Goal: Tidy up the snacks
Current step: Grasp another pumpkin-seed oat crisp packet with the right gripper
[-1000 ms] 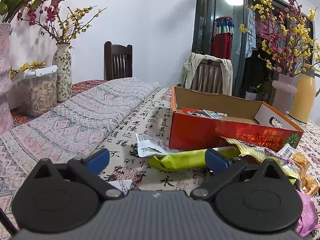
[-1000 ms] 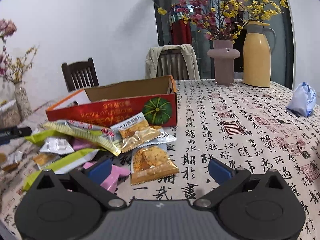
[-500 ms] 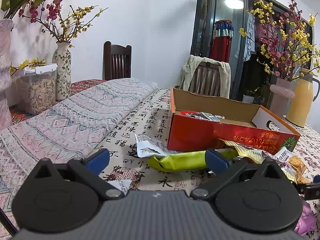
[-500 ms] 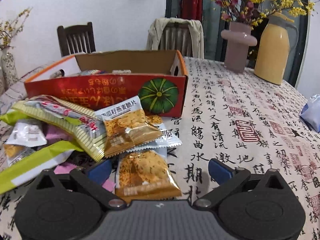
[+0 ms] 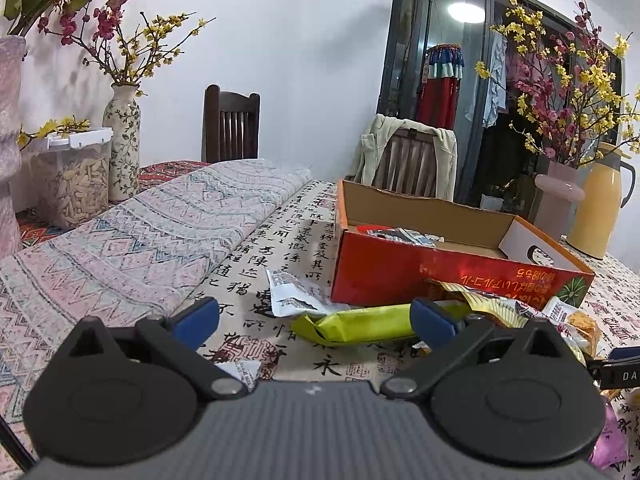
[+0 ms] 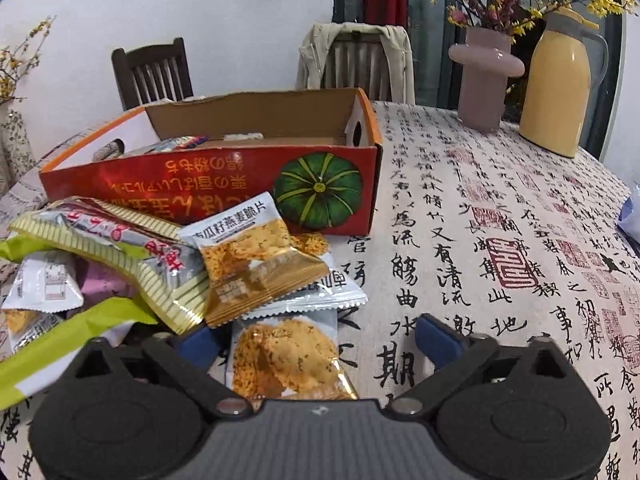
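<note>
An open red cardboard box with a pumpkin print holds a few packets; it also shows in the left wrist view. A pile of snack packets lies in front of it. My right gripper is open, low over the table, with an orange oat-crisp packet between its fingers. A second oat-crisp packet and a striped yellow packet lie just beyond. My left gripper is open and empty, with a green packet and a white packet ahead of it.
A pink vase and a yellow thermos stand at the back right. A patterned runner, a seed jar and a flowered vase are on the left. Chairs stand behind the table.
My right gripper has moved forward and down toward the snack pile, bringing the orange oat-crisp packet between its open fingers. The left gripper has barely moved.
</note>
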`<state>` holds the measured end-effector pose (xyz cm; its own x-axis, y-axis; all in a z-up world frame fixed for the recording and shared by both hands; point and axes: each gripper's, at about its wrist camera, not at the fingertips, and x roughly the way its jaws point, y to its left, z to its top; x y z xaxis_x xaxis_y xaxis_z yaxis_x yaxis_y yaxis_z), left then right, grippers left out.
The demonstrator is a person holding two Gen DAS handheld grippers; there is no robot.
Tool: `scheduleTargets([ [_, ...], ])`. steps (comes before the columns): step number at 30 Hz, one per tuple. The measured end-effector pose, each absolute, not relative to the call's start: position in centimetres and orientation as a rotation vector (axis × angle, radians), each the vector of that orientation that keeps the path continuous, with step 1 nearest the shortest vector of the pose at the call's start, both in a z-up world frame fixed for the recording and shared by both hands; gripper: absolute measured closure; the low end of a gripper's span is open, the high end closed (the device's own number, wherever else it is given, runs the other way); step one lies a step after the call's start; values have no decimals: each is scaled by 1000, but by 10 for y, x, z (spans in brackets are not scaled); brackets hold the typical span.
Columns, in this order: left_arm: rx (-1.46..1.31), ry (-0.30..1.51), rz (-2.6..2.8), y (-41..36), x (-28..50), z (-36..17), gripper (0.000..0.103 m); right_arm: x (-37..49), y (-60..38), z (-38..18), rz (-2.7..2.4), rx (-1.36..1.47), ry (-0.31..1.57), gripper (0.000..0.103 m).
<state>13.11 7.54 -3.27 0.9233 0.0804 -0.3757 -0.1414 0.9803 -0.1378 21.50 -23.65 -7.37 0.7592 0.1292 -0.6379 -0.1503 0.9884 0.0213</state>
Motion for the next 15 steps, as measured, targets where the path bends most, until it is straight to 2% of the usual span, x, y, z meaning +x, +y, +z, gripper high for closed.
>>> scheduleTargets([
  [2, -164, 377, 113, 75, 131, -33, 0, 209, -235, -71, 171, -36, 672, 53],
  [7, -166, 377, 114, 76, 131, -33, 0, 198, -232, -67, 173, -57, 649, 59],
  [15, -165, 377, 115, 75, 131, -33, 0, 174, -250, -43, 184, 69, 533, 61],
])
